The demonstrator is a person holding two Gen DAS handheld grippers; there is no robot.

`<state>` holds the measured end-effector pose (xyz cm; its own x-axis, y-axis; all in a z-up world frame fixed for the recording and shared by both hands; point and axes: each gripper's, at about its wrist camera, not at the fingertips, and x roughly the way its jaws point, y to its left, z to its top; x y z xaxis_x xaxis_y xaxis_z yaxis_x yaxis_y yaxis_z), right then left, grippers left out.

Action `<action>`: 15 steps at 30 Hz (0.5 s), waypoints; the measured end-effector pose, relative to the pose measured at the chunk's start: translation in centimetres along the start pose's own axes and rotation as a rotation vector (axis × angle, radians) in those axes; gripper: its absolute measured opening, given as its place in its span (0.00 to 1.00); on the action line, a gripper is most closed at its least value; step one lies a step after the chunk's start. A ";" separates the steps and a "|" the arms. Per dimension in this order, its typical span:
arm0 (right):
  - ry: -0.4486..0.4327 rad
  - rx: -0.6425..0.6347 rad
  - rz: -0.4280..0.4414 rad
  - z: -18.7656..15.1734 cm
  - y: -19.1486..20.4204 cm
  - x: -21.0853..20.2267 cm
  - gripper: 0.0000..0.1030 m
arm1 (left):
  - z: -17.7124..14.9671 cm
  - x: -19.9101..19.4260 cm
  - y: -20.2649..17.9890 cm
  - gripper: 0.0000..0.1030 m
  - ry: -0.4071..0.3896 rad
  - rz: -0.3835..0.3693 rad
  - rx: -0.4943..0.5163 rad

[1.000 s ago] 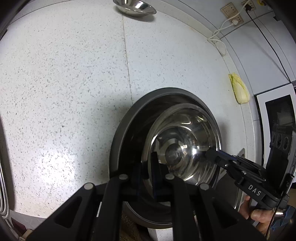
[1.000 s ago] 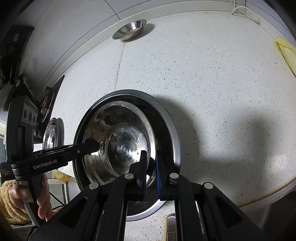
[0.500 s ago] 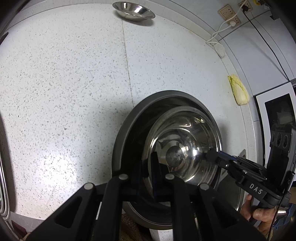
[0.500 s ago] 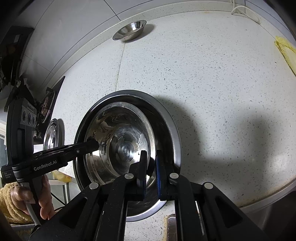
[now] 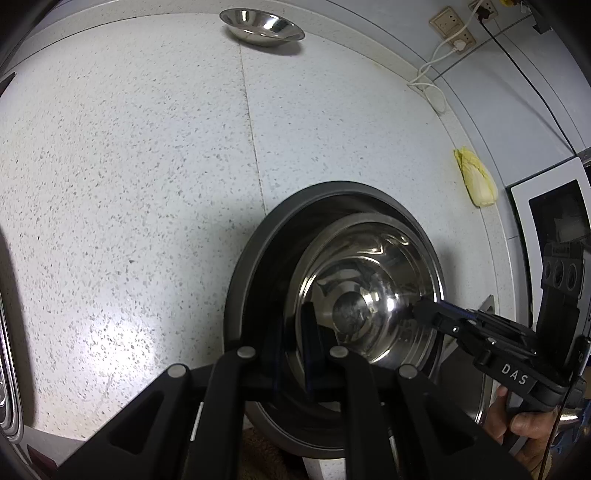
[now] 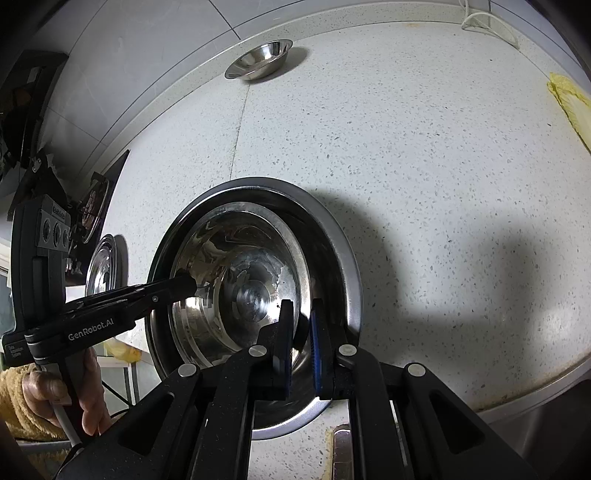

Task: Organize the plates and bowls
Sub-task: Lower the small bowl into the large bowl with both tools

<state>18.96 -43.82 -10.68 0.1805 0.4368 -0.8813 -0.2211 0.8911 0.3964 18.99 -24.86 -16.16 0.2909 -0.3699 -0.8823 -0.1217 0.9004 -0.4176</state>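
Nesting step, by the look of it: steel bowl (image 5: 369,302) held inside big grey basin (image 5: 240,295), both claws on opposite rim sides. Left gripper (image 5: 293,325) pinching near-left rim of bowl, jaws nearly pressed together with rim between. Right gripper (image 6: 301,339) same on near-right rim, jaws pinched tight on the thin edge. Also seen from opposite cameras: right gripper (image 5: 415,312) entering from right, left gripper (image 6: 192,284) from left, fingertips at rim. Bowl tilted, seated or nearly seated in basin; cannot tell if bottom touches. Basin on speckled counter (image 5: 129,184), near edge, overhanging slightly.

Next move, likely: settle bowl flat, release both sides evenly, lift clear without dragging rim. Risk: slick steel sliding if one side lets go first.

Small steel bowl (image 5: 262,27) far at counter back, well apart, not yet collected. Yellow cloth-like thing (image 5: 476,181) far right, near wall.
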 end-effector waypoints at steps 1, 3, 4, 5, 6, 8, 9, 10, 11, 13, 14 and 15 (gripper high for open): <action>0.000 0.000 0.002 0.0 -0.1 0.0 0.08 | 0.0 0.0 0.0 0.09 -0.001 0.000 0.001; -0.002 -0.003 0.001 0.0 -0.2 -0.1 0.08 | -0.1 0.0 -0.1 0.09 -0.002 0.003 0.001; -0.004 -0.005 -0.002 0.0 -0.2 -0.2 0.08 | -0.1 0.0 -0.2 0.09 -0.002 0.004 0.002; -0.009 -0.007 -0.012 0.0 -0.3 -0.3 0.08 | -0.1 0.0 -0.2 0.09 -0.004 0.006 0.004; -0.012 -0.007 -0.022 0.0 -0.3 -0.4 0.08 | -0.2 0.0 -0.2 0.09 -0.005 0.007 0.005; -0.016 0.002 -0.015 -0.1 -0.6 -0.6 0.08 | -0.3 0.0 -0.2 0.09 -0.007 0.009 0.007; -0.014 0.008 -0.006 -0.1 -0.7 -0.6 0.08 | -0.3 0.0 -0.3 0.09 -0.008 0.009 0.008; -0.015 0.008 -0.004 -0.2 -0.7 -0.6 0.08 | -0.3 0.0 -0.4 0.09 -0.009 0.011 0.011; -0.016 0.003 -0.007 -0.2 -0.6 -0.7 0.08 | -0.4 0.0 -0.5 0.09 -0.009 0.014 0.012; -0.016 -0.004 -0.013 -0.2 -0.5 -0.7 0.08 | -0.4 0.1 -0.5 0.09 -0.011 0.018 0.012; -0.016 -0.005 -0.013 -0.2 -0.5 -0.7 0.08 | -0.5 0.1 -0.6 0.09 -0.011 0.019 0.011; -0.016 -0.004 -0.010 -0.1 -0.6 -0.7 0.08 | -0.5 0.2 -0.7 0.09 -0.011 0.020 0.011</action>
<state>18.81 -44.64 -10.31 0.1976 0.4297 -0.8811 -0.2233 0.8949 0.3864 18.68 -25.64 -16.11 0.2986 -0.3496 -0.8880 -0.1167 0.9101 -0.3975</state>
